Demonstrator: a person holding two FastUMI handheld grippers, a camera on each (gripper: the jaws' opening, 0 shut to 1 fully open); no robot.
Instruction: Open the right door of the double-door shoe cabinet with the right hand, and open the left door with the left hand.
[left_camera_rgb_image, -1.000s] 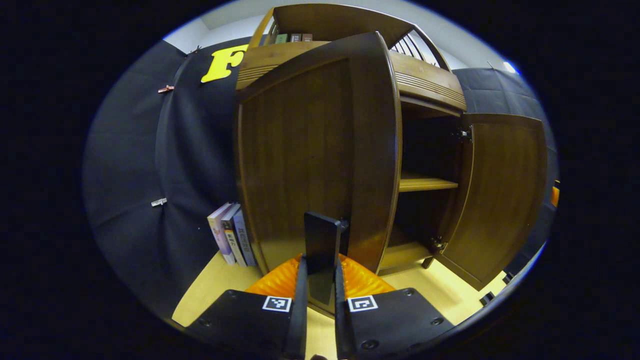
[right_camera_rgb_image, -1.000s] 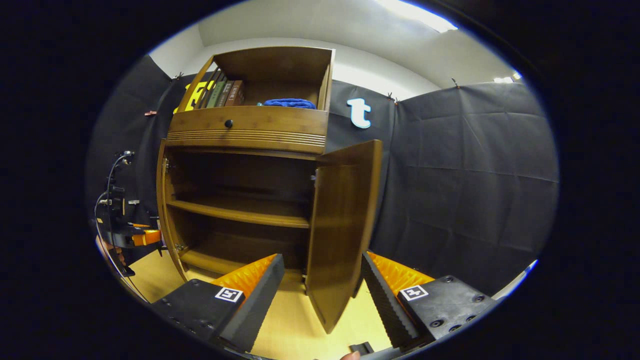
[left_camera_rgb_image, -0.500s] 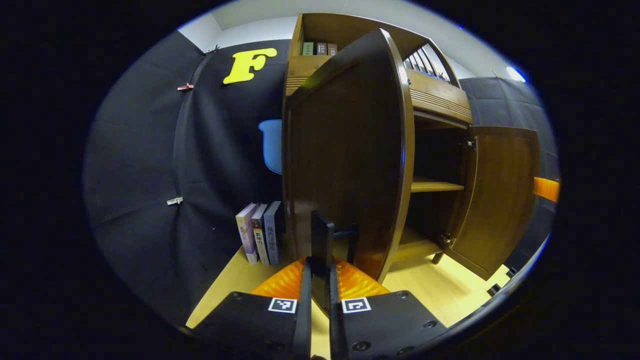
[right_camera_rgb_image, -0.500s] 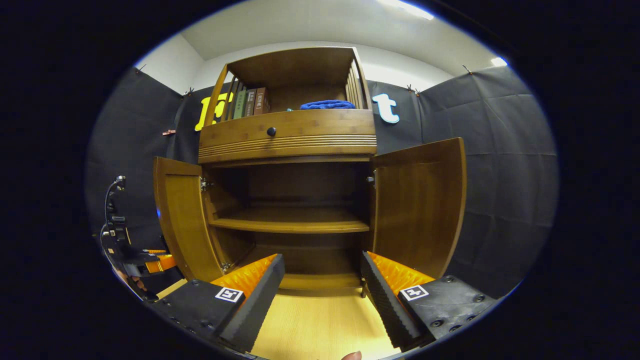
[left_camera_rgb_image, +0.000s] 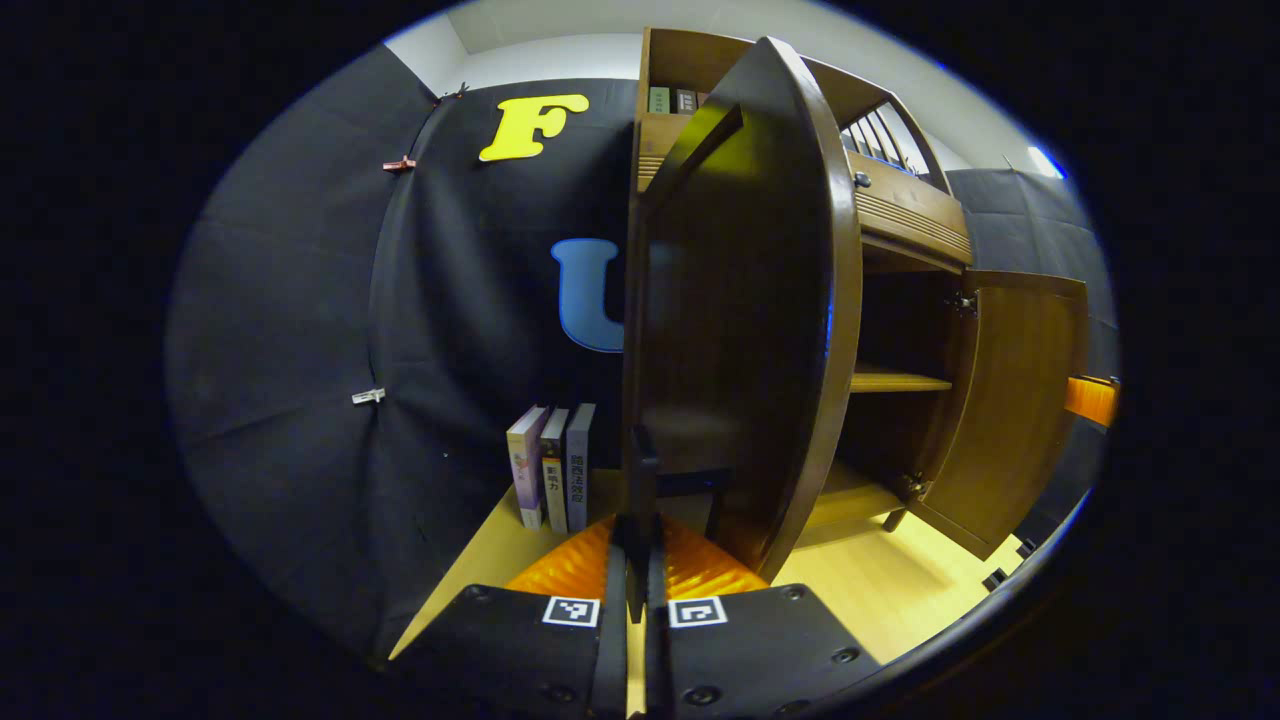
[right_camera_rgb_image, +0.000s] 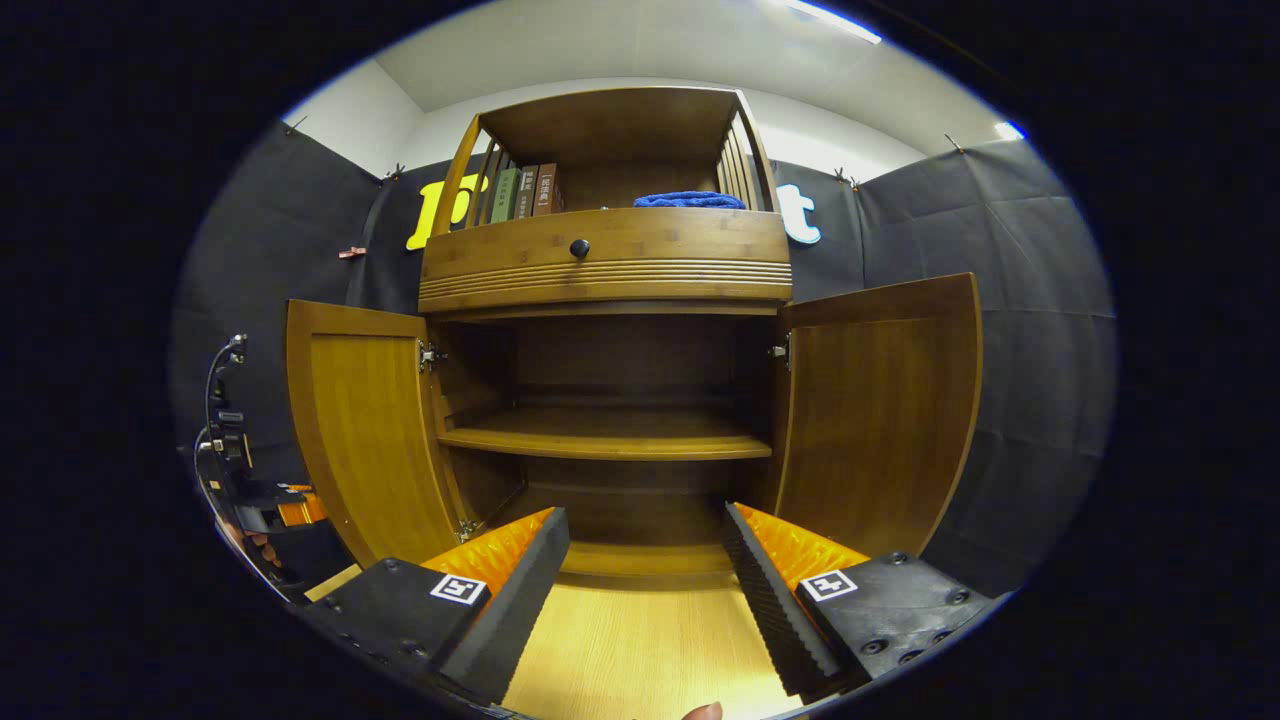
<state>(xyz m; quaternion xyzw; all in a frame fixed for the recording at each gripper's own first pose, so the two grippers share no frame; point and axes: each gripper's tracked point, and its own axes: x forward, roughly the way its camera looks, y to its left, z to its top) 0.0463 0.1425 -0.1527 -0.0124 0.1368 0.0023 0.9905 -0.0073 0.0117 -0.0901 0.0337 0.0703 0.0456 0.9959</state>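
The wooden shoe cabinet (right_camera_rgb_image: 610, 260) stands with both doors swung out. In the right gripper view the left door (right_camera_rgb_image: 370, 430) and the right door (right_camera_rgb_image: 880, 410) flank the dark inside. My right gripper (right_camera_rgb_image: 645, 520) is open in front of the cabinet, low over the floor, touching nothing. In the left gripper view I see the left door (left_camera_rgb_image: 740, 300) almost edge-on, with the right door (left_camera_rgb_image: 1010, 400) beyond it. My left gripper (left_camera_rgb_image: 638, 530) is shut on the left door's dark handle (left_camera_rgb_image: 642, 480). That same left gripper (right_camera_rgb_image: 270, 510) and its hand appear beside the left door.
Three books (left_camera_rgb_image: 550, 470) stand on the floor against the black wall, left of the cabinet. The top shelf holds books (right_camera_rgb_image: 520, 192) and a blue cloth (right_camera_rgb_image: 690, 200). A drawer knob (right_camera_rgb_image: 579, 247) sits above the doors. One inner shelf (right_camera_rgb_image: 610, 440) crosses the cabinet. Light wooden floor (right_camera_rgb_image: 640, 640) lies ahead.
My left gripper has pulled the left door further out, so it now looks nearly edge-on. The right gripper has left the right door and turned to face the cabinet squarely.
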